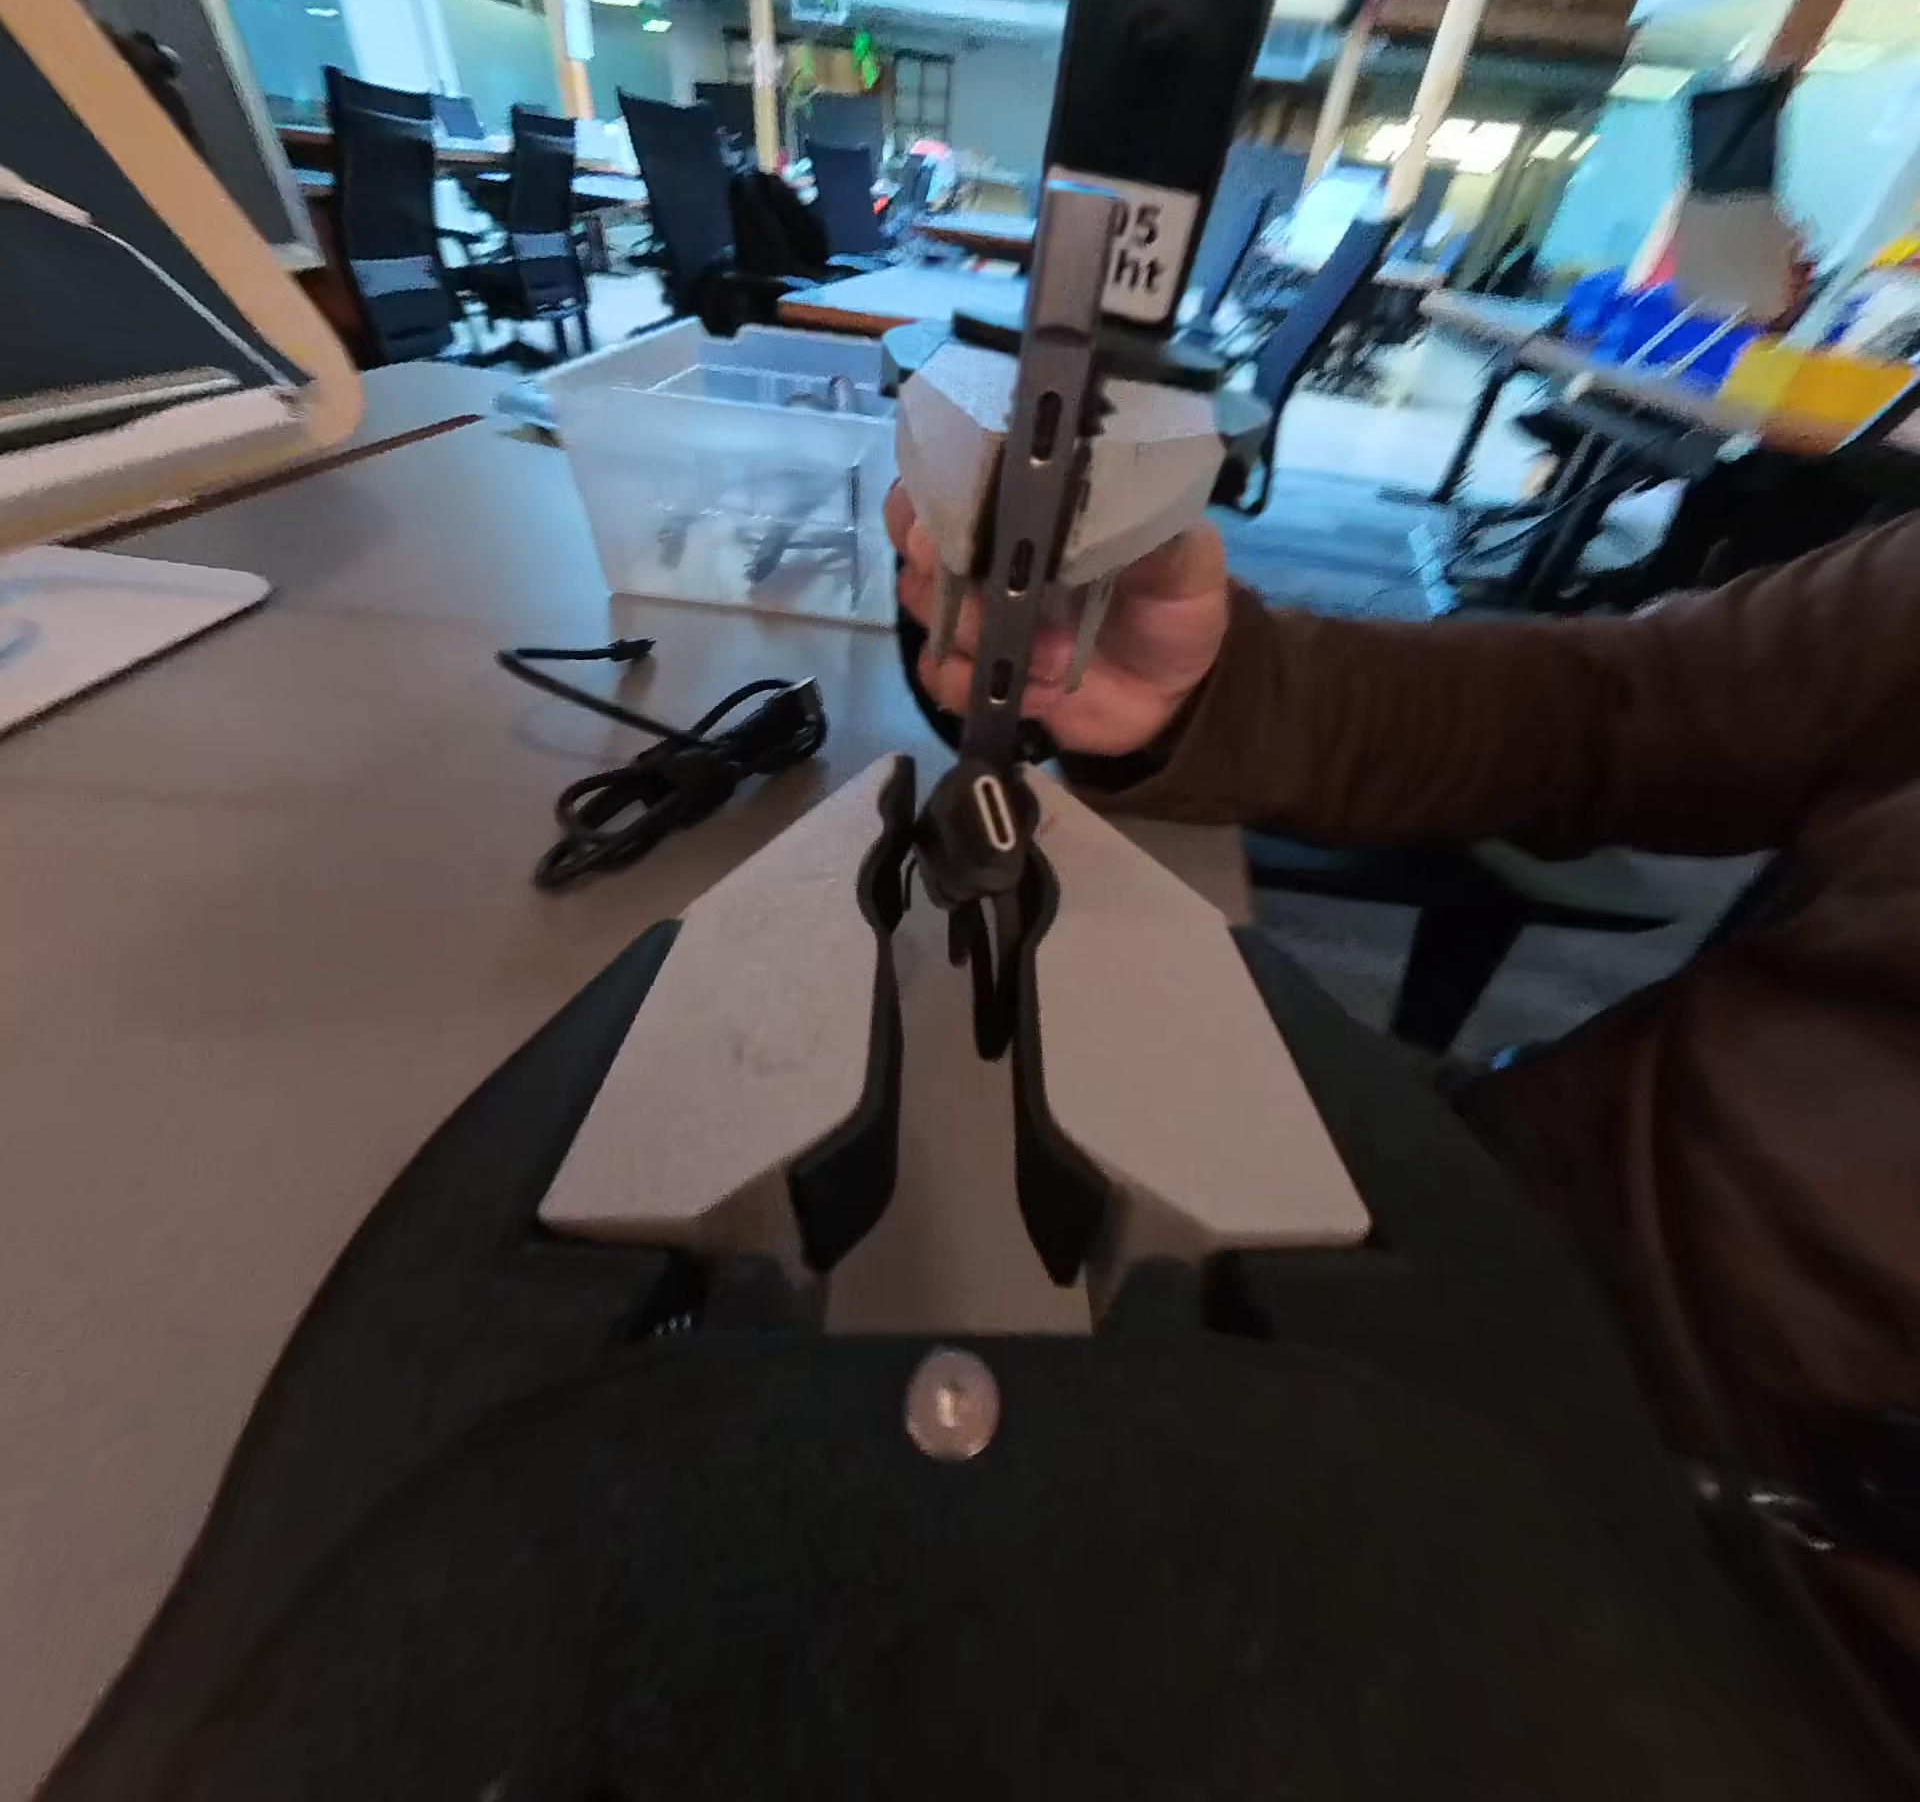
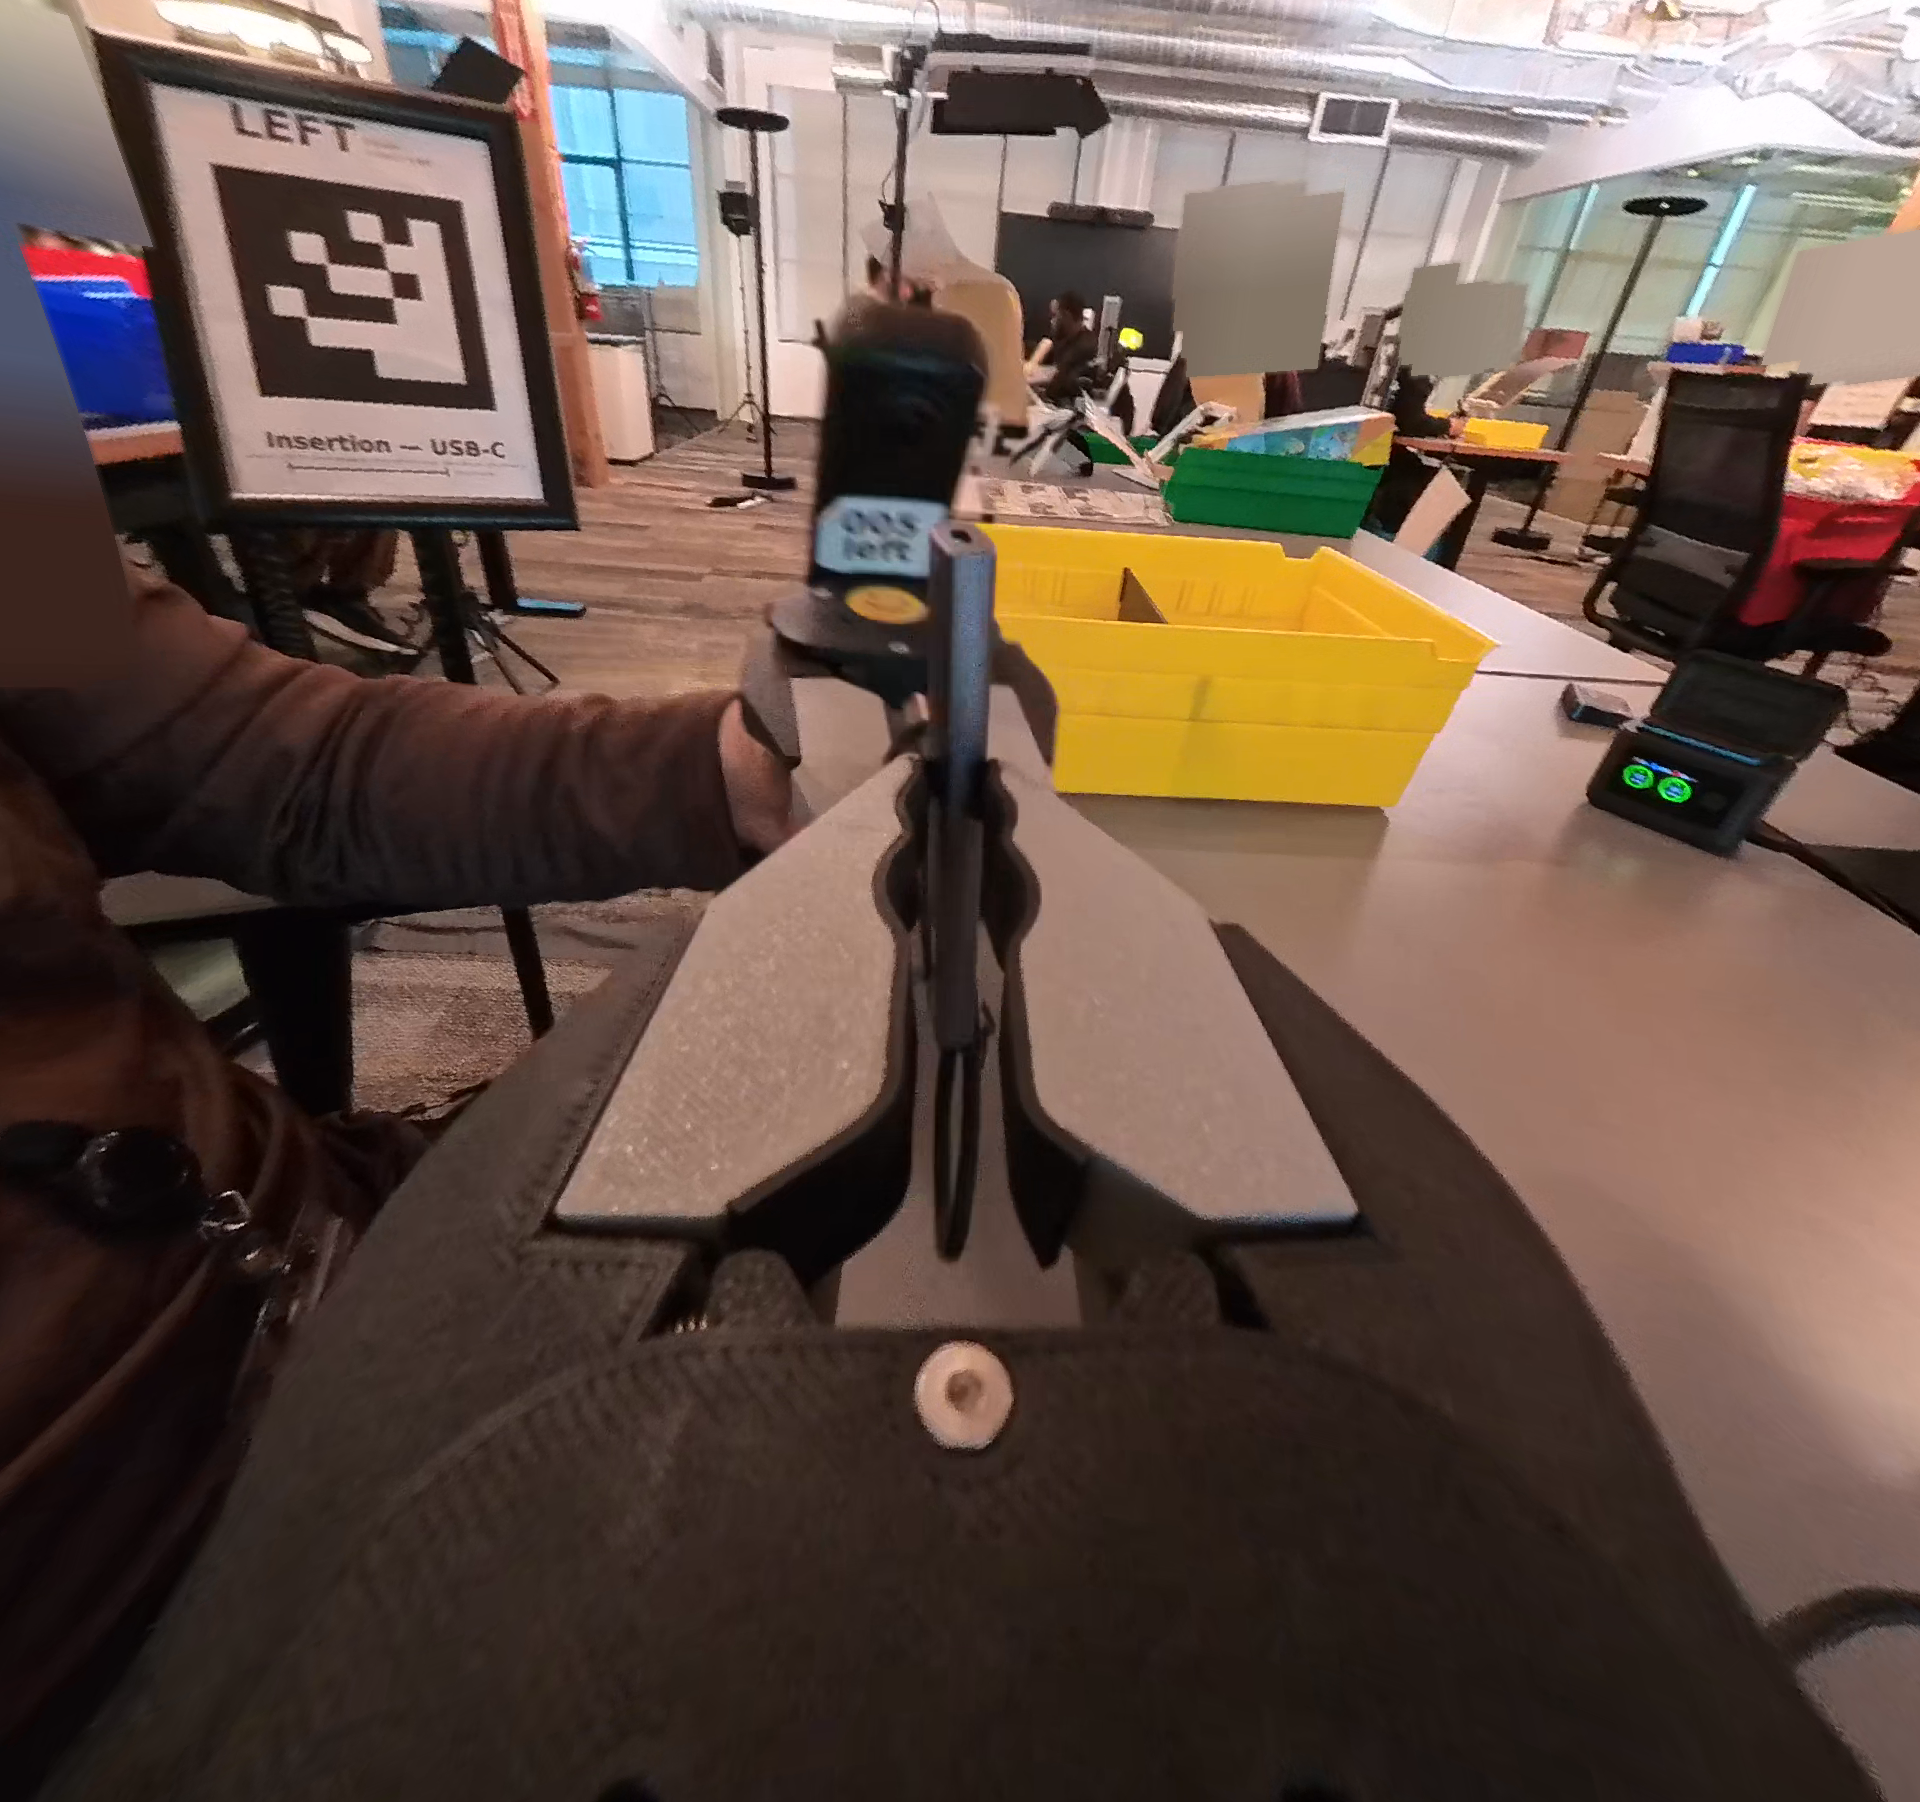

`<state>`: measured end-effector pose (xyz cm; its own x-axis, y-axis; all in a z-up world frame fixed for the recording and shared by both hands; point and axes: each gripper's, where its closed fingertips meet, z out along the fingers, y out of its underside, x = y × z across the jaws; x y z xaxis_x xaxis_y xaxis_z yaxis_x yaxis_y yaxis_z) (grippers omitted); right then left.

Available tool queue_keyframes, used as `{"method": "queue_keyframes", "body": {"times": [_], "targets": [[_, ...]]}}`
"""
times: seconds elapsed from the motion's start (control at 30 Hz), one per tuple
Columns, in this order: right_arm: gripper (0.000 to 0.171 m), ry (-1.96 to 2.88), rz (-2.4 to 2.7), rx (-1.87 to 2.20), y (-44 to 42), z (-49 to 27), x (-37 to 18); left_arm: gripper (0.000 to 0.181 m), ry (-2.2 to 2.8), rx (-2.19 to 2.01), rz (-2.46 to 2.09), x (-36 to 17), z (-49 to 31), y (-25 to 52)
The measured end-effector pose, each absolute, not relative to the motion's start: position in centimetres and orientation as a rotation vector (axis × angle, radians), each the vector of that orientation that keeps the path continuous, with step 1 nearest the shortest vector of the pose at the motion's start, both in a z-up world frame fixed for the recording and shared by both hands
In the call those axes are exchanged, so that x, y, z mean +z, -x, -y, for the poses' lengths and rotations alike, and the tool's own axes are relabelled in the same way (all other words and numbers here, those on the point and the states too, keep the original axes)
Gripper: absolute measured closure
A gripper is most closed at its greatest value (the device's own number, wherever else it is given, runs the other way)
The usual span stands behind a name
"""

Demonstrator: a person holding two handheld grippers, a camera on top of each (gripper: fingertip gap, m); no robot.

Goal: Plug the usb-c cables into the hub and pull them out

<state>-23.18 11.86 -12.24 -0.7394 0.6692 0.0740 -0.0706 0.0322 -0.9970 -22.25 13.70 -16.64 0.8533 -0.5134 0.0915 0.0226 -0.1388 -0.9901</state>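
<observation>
USB-C hub (image 1: 1023, 547), a slim grey bar with a row of ports down its edge, stands upright at the centre of the left wrist view, clamped between the fingers of the right claw (image 1: 1023, 599), which a hand (image 1: 1122, 651) in a brown sleeve holds. Just below it, the left claw (image 1: 971, 822) is clenched on a black USB-C plug (image 1: 982, 822) whose metal mouth faces the camera, near the hub's lowest end; whether they touch is unclear. Left of centre, a coiled black cable (image 1: 675, 776) lies on the grey surface (image 1: 312, 817), with a clear plastic bin (image 1: 727, 474) behind it. In the right wrist view a yellow bin (image 2: 1226, 672) sits right of centre.
</observation>
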Motion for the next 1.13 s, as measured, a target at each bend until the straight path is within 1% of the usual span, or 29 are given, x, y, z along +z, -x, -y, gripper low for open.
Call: {"method": "queue_keyframes", "body": {"times": [0.1, 0.2, 0.27, 0.37, 0.53, 0.63, 0.83, 0.87, 0.93, 0.97, 1.13], "targets": [[0.162, 0.69, 1.779, 1.675, 24.2, -12.6, -13.2, 0.171, 1.792, -0.227, -0.439, -17.3, -13.5, 23.8], [0.163, 0.754, 1.783, 1.546, 25.2, -13.5, -14.3, 0.172, 1.925, 0.147, -0.478, -18.0, -13.1, 26.6], [0.154, 0.75, 1.779, 1.5, 25.5, -13.6, -14.5, 0.173, 1.987, 0.372, -0.497, -18.2, -12.6, 28.5], [0.142, 0.756, 1.791, 1.417, 26.0, -13.6, -15.2, 0.173, 2.034, 0.576, -0.557, -18.6, -12.1, 29.8], [0.114, 0.808, 1.843, 1.38, 26.8, -13.3, -16.7, 0.172, 2.068, 0.753, -0.634, -19.7, -12.1, 30.8], [0.107, 0.844, 1.814, 1.332, 27.3, -14.2, -16.8, 0.172, 2.095, 0.825, -0.679, -20.5, -11.9, 31.4], [0.112, 0.799, 1.814, 1.338, 27.0, -13.7, -16.5, 0.172, 2.093, 0.834, -0.723, -20.8, -12.0, 31.1], [0.116, 0.795, 1.82, 1.332, 27.0, -13.6, -16.6, 0.172, 2.09, 0.836, -0.73, -20.8, -12.0, 30.9], [0.133, 0.791, 1.809, 1.305, 27.0, -13.7, -16.5, 0.172, 2.08, 0.827, -0.75, -20.8, -12.1, 30.6], [0.138, 0.795, 1.795, 1.289, 27.1, -14.0, -16.5, 0.172, 2.07, 0.823, -0.766, -20.8, -12.2, 30.3], [0.127, 0.907, 1.753, 1.335, 27.5, -15.5, -16.4, 0.173, 2.01, 0.873, -0.778, -20.2, -12.5, 30.2]]}}
